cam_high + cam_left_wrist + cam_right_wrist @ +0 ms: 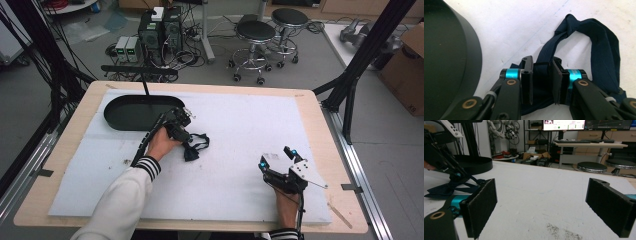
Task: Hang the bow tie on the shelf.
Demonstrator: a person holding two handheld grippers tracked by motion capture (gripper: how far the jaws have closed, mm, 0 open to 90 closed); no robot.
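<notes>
A dark navy cloth bow tie [199, 144] with a looped strap lies on the white mat, just right of the black oval tray [120, 112]. My left gripper [187, 145] points down onto it. In the left gripper view its jaws [542, 63] stand close together with the tie's middle filling the gap between the pads, while the strap [601, 47] loops off to the right. My right gripper [276, 156] rests near the mat's front right, open, with nothing between its pads [482, 205]. From there the tie [441, 191] and the left gripper [446, 162] show at the far left.
The tray's wall [471, 57] stands close to the left of the left jaw. The white mat [240, 125] covers most of the wooden table [330, 150]. Stools [255, 35], computer boxes [160, 30] and cables stand on the floor beyond the far edge.
</notes>
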